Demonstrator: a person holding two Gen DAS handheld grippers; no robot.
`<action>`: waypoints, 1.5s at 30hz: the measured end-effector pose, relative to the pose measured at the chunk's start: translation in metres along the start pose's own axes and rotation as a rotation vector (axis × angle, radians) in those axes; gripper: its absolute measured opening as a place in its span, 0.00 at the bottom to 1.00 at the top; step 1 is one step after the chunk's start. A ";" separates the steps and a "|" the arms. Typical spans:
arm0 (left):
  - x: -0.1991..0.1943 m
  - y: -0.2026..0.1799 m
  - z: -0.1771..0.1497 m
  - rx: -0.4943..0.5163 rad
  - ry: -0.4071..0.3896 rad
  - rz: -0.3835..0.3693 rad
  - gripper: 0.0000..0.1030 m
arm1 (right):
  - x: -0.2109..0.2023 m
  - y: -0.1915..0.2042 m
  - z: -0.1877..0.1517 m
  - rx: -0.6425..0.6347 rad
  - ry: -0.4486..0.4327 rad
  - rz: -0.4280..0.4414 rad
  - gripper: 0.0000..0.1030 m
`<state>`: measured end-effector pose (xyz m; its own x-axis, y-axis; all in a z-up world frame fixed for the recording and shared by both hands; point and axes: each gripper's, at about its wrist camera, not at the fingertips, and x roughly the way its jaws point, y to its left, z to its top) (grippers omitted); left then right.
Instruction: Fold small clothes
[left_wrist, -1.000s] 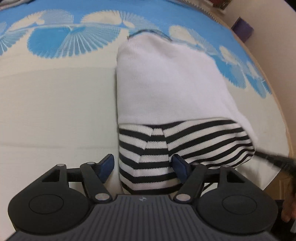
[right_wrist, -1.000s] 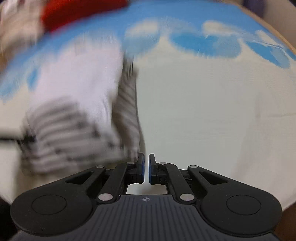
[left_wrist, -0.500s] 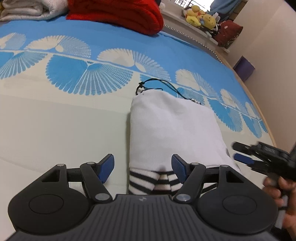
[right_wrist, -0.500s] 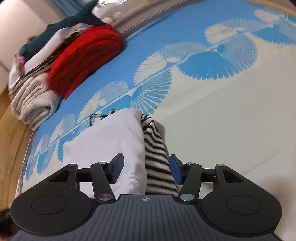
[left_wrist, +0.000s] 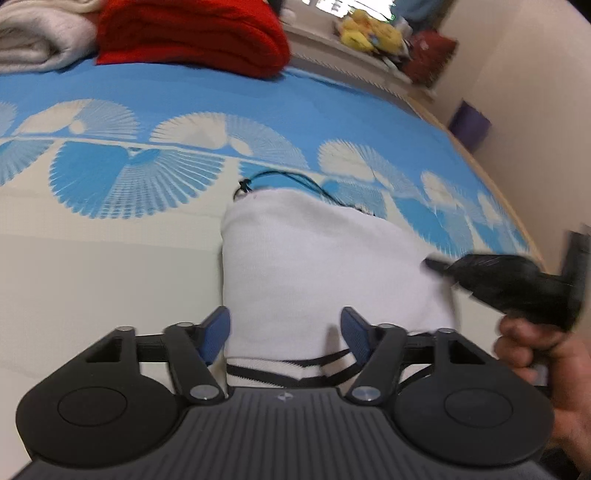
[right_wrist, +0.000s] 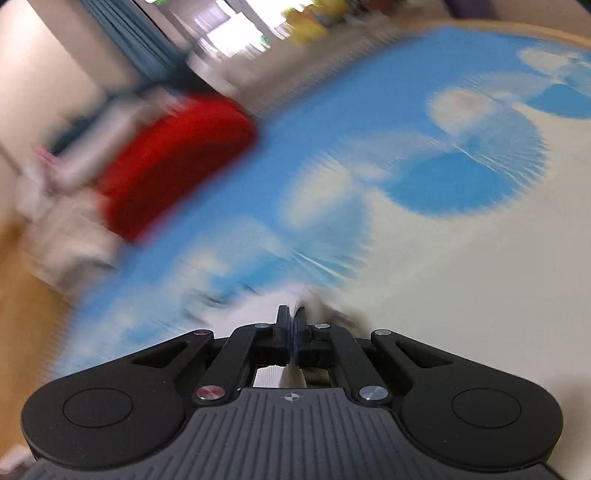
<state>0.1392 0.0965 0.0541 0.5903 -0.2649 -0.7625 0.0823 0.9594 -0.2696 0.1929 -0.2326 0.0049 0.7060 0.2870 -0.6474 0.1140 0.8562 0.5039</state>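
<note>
Two tongs flank the folded white knit garment with a black-striped hem (left_wrist: 325, 266) on the blue-and-cream patterned bed (left_wrist: 92, 280). The left tongs (left_wrist: 284, 334), half open and just narrowing, straddle its striped near end, its long axis running away from them. The right tongs (right_wrist: 291, 334) are clamped on its right edge.
</note>
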 end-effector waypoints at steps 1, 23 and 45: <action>0.010 -0.004 -0.002 0.033 0.045 0.013 0.51 | 0.010 -0.002 -0.004 -0.022 0.054 -0.060 0.00; -0.003 -0.010 -0.030 0.126 0.129 0.090 0.58 | -0.030 0.006 -0.057 -0.460 0.313 -0.079 0.53; -0.141 -0.086 -0.141 0.106 -0.089 0.305 1.00 | -0.198 0.036 -0.135 -0.516 0.007 -0.157 0.83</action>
<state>-0.0638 0.0372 0.1019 0.6679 0.0415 -0.7431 -0.0291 0.9991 0.0296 -0.0366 -0.2006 0.0738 0.7030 0.1397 -0.6973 -0.1416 0.9884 0.0552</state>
